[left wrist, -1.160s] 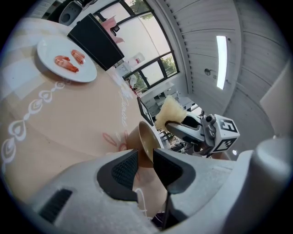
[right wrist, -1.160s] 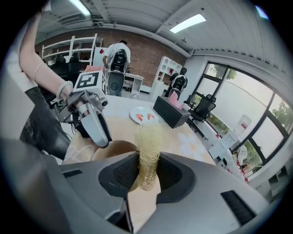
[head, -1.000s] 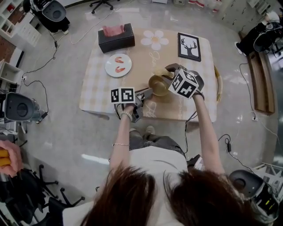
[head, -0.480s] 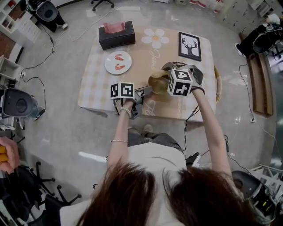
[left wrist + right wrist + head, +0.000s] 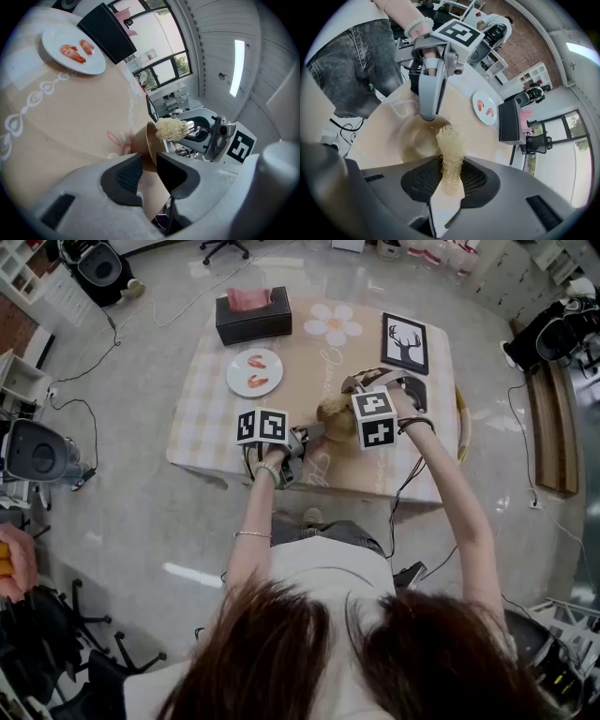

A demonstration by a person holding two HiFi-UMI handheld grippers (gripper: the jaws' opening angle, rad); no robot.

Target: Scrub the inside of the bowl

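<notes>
A tan bowl (image 5: 336, 420) (image 5: 417, 136) (image 5: 151, 149) sits near the front of the table (image 5: 309, 362). My left gripper (image 5: 302, 438) (image 5: 149, 174) is shut on the bowl's rim from the left and holds it tipped. My right gripper (image 5: 349, 409) (image 5: 450, 180) is shut on a pale fibrous loofah scrubber (image 5: 450, 152) (image 5: 169, 129). The scrubber's tip reaches over the bowl's rim into its hollow. The marker cube hides most of the right gripper in the head view.
A white plate with two shrimps (image 5: 254, 372) (image 5: 75, 43) lies at the table's left. A black tissue box (image 5: 253, 315) stands behind it. A framed deer picture (image 5: 405, 342) lies at the back right. Chairs and cables ring the table on the floor.
My right gripper has moved left and a little away from me with the scrubber over the bowl. The left gripper has kept its grip on the rim.
</notes>
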